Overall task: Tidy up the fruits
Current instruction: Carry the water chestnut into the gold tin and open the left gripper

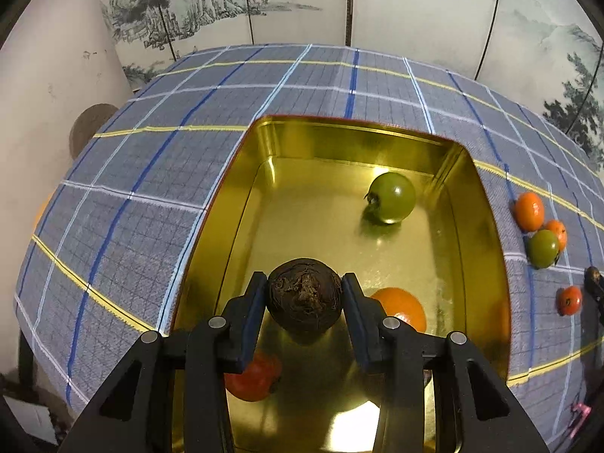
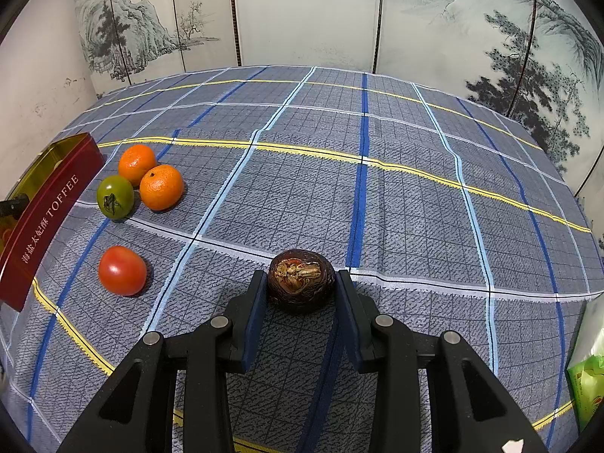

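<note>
Nearest the left wrist camera, the left gripper (image 1: 305, 294) clamps a dark brown, rough-skinned round fruit (image 1: 305, 296) between its two blue-padded fingers (image 1: 256, 302), both pads pressed against the fruit's sides. The fruit is held above the open gold tin (image 1: 226, 204), over its near half. Inside the tin lie a green tomato (image 1: 392, 197) toward the far right corner, an orange mandarin (image 1: 402, 307) just right of the gripper, and a red tomato (image 1: 253, 377) partly hidden under the left finger.

In the right wrist view, the right gripper (image 2: 301, 287) brackets a second dark brown fruit (image 2: 301, 281), its papery stem end facing the camera. The pads sit at the fruit's two sides; whether they press it or merely flank it cannot be told. The fruit appears to rest on the blue plaid tablecloth (image 2: 415, 207).

Outside the tin, on the cloth by its red outer wall (image 2: 45, 226) lettered TOFFEE, four fruits remain: two mandarins (image 2: 161, 187) touching one another, a green tomato (image 2: 115, 197) touching the nearer mandarin, and a red tomato (image 2: 122, 270) apart from that cluster, closer to the camera. A painted folding screen (image 2: 302, 11) stands behind the table. A green packet (image 2: 587, 385) shows at the right edge.
</note>
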A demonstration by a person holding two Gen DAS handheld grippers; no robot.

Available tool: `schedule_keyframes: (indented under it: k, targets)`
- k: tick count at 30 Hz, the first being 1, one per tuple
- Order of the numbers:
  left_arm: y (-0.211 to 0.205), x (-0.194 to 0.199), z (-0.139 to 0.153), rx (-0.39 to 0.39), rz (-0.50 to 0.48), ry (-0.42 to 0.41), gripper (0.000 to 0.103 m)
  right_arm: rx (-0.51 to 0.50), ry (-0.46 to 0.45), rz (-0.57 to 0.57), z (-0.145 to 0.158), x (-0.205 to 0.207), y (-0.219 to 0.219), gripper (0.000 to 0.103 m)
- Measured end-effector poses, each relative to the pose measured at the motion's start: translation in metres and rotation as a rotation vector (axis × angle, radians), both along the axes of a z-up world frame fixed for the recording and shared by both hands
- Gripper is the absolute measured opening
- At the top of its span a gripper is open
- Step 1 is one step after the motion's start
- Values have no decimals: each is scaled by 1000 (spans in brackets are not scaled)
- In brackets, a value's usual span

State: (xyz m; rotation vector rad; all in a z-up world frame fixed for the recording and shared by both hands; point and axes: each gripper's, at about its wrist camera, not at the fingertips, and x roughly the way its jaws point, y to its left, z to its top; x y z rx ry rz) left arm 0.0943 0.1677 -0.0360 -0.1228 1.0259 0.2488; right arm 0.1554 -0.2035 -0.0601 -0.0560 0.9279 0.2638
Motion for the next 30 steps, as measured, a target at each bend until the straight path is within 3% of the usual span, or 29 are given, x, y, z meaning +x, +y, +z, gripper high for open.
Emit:
schedule_keyframes:
  k: [14, 30]
  targets:
    - [2, 2, -15, -14, -17, 50, 42, 0, 0, 0, 0, 0, 0, 34]
    - [3, 0, -15, -14, -27, 48, 42, -1, 0, 0, 0, 0, 0, 34]
